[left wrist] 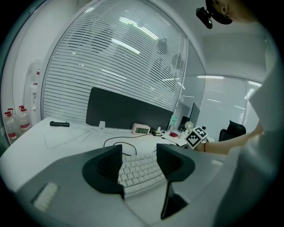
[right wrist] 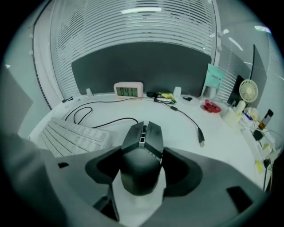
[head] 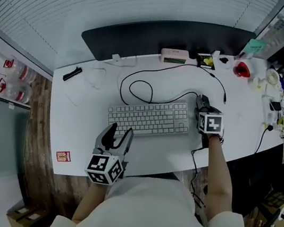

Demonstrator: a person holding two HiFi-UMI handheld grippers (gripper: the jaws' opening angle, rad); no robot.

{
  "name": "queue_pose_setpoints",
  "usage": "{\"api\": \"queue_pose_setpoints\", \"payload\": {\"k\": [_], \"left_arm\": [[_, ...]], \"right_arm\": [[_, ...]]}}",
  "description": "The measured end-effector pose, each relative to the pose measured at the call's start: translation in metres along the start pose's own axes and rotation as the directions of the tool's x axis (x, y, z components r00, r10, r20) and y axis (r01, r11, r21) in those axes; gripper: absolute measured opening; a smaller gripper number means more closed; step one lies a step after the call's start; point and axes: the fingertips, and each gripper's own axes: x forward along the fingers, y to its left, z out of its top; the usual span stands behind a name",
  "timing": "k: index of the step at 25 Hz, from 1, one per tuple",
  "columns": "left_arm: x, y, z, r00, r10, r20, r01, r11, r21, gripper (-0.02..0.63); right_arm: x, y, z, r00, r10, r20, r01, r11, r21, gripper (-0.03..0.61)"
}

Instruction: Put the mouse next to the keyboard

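A curved white worktop (head: 83, 143) is seen from above, with a white rectangular keyboard (head: 149, 118) lying at the centre of the frame. Just off the keyboard's right end, a dark grey angular computer mouse (right wrist: 141, 155) is gripped between the jaws of the right gripper (right wrist: 142, 153), one jaw pressed on each flank and the nose pointing away from the camera. In the head view the mouse (head: 202, 101) is placed right of centre, near the keyboard's upper right corner; whether it rests on the surface cannot be told. The left gripper (left wrist: 139, 153) is held at the lower centre of the head view, below the keyboard's left half. Its jaws are spread apart and hold nothing, and the keys are seen through the gap. A looped black cable (head: 136, 82) is laid across the worktop above the keyboard. A small white digital clock (right wrist: 128, 90) is stood further back, in front of a dark rear panel (head: 160, 38). A small red dish (head: 241, 70) is seen at the upper right.
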Motion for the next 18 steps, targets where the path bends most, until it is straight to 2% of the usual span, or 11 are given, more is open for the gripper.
{"api": "queue_pose_setpoints", "payload": {"k": [11, 18], "left_arm": [[-0.001, -0.007, -0.005, 0.999, -0.030, -0.016, 0.030, 0.999, 0.012, 0.245], [-0.002, -0.010, -0.010, 0.999, -0.039, -0.031, 0.039, 0.999, 0.012, 0.245]], "right_arm": [[-0.008, -0.011, -0.043, 0.999, -0.008, -0.044, 0.011, 0.998, 0.057, 0.282], [-0.009, -0.012, -0.050, 0.999, 0.017, -0.031, -0.014, 0.994, 0.106, 0.284]]}}
